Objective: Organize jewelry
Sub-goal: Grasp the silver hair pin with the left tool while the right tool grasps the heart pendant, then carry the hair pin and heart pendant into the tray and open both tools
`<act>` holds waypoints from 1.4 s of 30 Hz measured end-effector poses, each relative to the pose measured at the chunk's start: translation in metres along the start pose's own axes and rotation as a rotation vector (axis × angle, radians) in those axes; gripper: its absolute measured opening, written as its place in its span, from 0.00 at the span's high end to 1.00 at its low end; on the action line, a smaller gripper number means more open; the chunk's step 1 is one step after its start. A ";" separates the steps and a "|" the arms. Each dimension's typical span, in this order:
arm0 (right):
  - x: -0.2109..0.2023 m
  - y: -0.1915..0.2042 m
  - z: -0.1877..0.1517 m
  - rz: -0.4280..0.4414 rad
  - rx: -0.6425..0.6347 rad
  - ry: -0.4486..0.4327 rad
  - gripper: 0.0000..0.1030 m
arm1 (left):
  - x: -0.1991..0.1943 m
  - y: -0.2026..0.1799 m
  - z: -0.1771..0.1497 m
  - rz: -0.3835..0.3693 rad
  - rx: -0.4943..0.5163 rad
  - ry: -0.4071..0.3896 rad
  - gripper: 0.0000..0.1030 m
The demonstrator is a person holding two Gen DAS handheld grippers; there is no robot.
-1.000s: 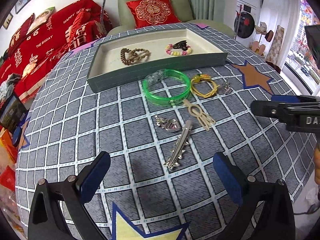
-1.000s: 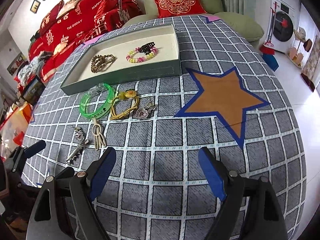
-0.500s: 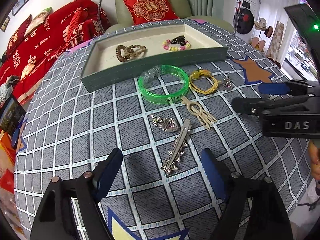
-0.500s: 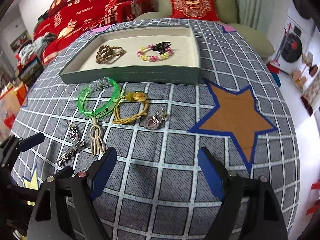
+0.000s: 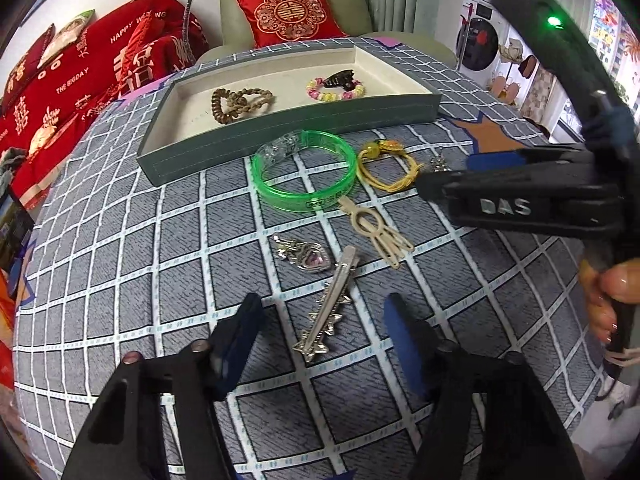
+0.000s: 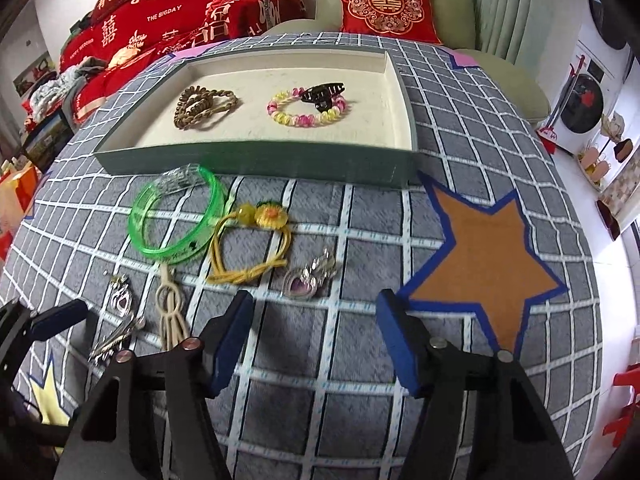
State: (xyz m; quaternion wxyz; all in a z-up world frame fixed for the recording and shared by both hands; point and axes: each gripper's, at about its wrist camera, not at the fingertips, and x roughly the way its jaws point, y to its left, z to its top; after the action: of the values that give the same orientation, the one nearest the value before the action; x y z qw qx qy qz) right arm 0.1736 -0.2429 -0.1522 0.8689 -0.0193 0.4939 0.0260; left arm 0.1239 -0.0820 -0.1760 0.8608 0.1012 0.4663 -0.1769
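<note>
Left tongs (image 5: 320,340): jaws part-way apart and just been closing, nothing gripped; the near end of the silver hair clip (image 5: 326,306) lies on the worktop between them, untouched.
Right tongs (image 6: 316,336): jaws part-way apart and just been closing, empty, above bare cloth near the heart pendant (image 6: 302,284).
Tray (image 6: 256,160): far side of the worktop (image 6: 280,420); holds a brown bead bracelet (image 6: 202,106), a pink-and-yellow bead bracelet (image 6: 306,114) and a black claw clip (image 6: 322,94).
Loose on the worktop: green bangle (image 5: 304,176) just near of the tray, yellow hair tie (image 6: 250,246) to its right, cream hair clip (image 5: 376,230), second heart pendant (image 5: 306,256).
</note>
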 end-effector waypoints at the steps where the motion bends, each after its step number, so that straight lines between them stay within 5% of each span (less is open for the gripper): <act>1: 0.001 0.001 0.002 -0.005 -0.005 -0.001 0.39 | 0.000 0.000 0.000 0.002 0.002 -0.001 0.31; 8: 0.005 0.005 0.010 -0.013 -0.015 -0.005 0.48 | 0.000 -0.004 -0.001 -0.008 0.011 -0.001 0.38; 14: 0.005 0.006 0.014 -0.010 -0.010 -0.004 0.71 | -0.003 -0.006 -0.001 -0.016 0.021 0.003 0.55; 17: 0.005 0.005 0.014 -0.006 0.003 -0.009 0.71 | -0.004 -0.006 -0.002 -0.017 0.028 0.001 0.72; 42: -0.050 -0.019 -0.010 0.147 0.111 -0.067 0.72 | -0.050 0.034 0.000 -0.084 -0.093 -0.085 0.72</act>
State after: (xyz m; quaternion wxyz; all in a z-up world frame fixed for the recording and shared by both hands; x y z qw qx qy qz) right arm 0.1408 -0.2639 -0.1144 0.8804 0.0661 0.4654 0.0628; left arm 0.1126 -0.0407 -0.1339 0.8755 0.0335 0.4408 -0.1953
